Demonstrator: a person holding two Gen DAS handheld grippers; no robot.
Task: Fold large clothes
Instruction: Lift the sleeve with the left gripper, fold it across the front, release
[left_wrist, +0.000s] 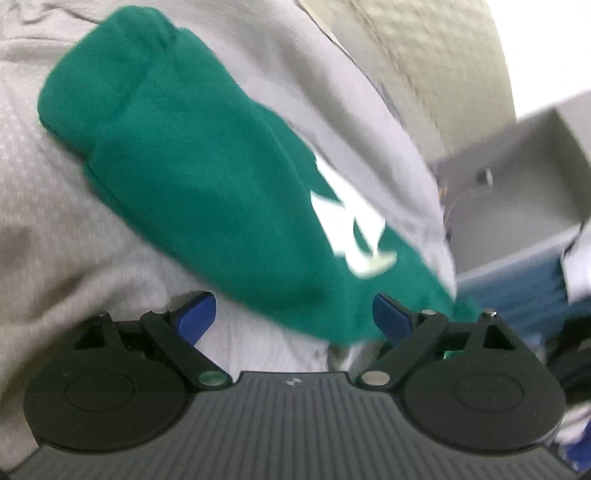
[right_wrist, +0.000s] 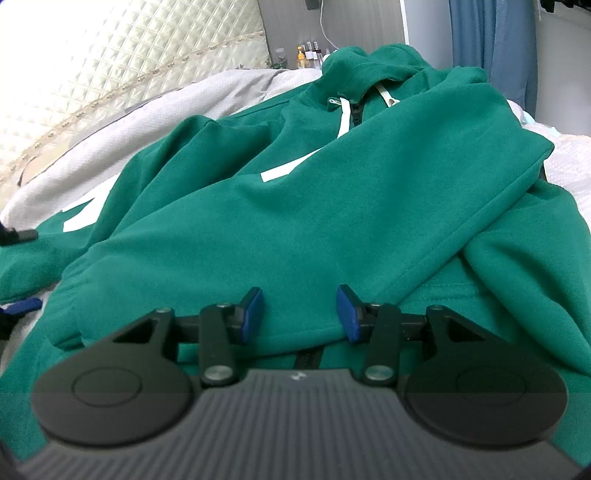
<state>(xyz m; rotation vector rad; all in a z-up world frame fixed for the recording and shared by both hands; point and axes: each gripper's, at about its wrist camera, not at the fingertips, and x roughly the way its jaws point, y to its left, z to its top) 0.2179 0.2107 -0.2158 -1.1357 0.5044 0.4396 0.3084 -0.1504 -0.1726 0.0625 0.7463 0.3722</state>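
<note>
Both grippers are wide open and empty: my right gripper (right_wrist: 300, 314) hovers over the green hoodie (right_wrist: 295, 206) spread on the bed (right_wrist: 110, 155); my left gripper (left_wrist: 295, 317) is at its sleeve (left_wrist: 192, 166). Judged soft, thick, limp and moderately heavy, non-slippery. Recommended hold: pinch the ribbed hem or cuff, where layered fabric bunches firmly.

**Green hoodie spread on the bed**

A green hoodie (right_wrist: 295, 206) with white drawstrings (right_wrist: 345, 118) lies on a pale bedspread (right_wrist: 110, 140), one sleeve folded across its front. The right gripper (right_wrist: 300, 314) sits just above the sleeve's cuff end, blue-padded jaws parted. A quilted headboard (right_wrist: 92, 66) stands behind.
</note>
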